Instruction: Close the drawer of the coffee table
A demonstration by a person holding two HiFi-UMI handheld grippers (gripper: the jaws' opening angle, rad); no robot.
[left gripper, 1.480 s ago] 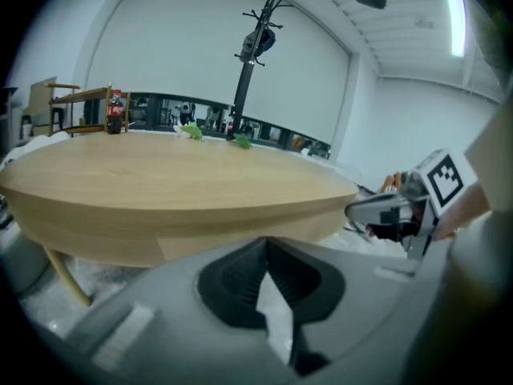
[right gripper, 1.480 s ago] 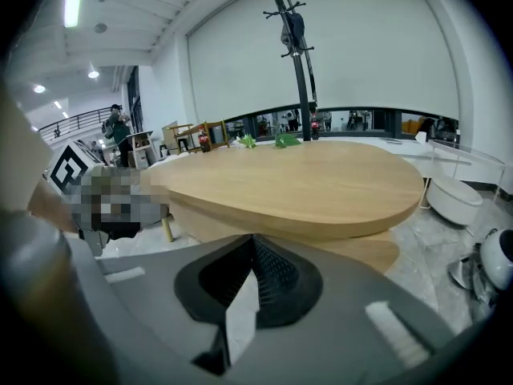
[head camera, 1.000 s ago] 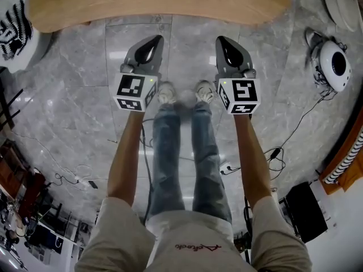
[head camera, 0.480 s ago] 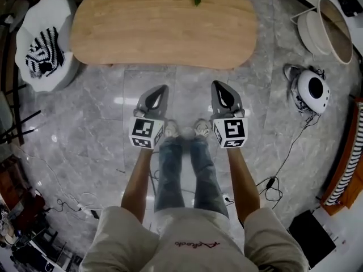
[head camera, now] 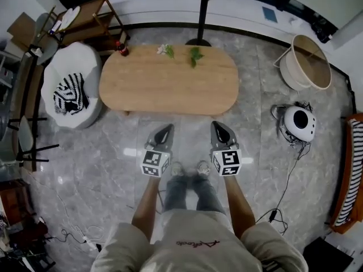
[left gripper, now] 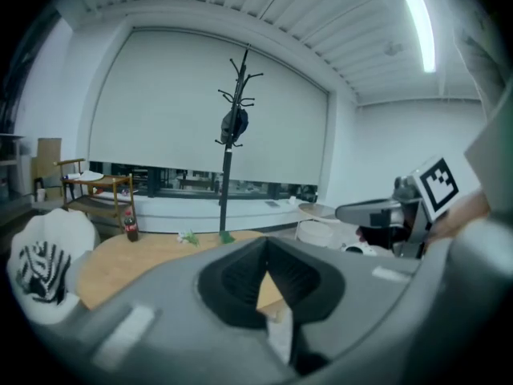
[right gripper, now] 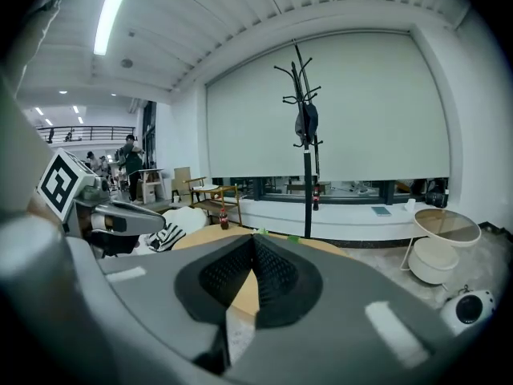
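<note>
Closed, empty grippers [head camera: 167, 128] [head camera: 219, 126] facing coffee table [head camera: 168, 81]

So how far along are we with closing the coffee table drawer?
Looks done: no drawer juts from the coffee table, though its front is hidden from above. In hand: nothing; the left gripper and right gripper are shut, empty, apart from the table. Left: probably nothing.
</note>
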